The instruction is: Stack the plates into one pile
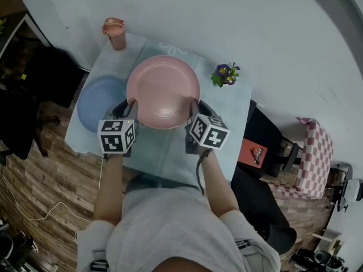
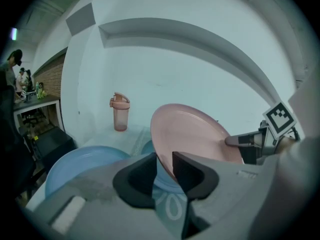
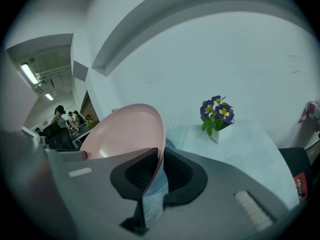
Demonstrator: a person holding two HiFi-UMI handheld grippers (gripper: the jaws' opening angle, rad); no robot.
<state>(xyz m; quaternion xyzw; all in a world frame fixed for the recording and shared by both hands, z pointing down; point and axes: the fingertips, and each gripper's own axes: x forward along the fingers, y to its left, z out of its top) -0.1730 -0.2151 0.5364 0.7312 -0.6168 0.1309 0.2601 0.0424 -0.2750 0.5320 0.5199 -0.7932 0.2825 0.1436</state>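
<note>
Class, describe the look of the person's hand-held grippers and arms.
The left hand-held gripper and right hand-held gripper have grey bodies with black jaws. Each carries a white cube of black square markers. A dark cable trails from the right one. White short sleeves.

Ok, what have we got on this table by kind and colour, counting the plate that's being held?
Pink plate: 1
Blue plates: 2, one in the open at the table's left, one mostly hidden under the pink one
Pink lidded cup: 1
Potted flowers: 1
Total: 5
</note>
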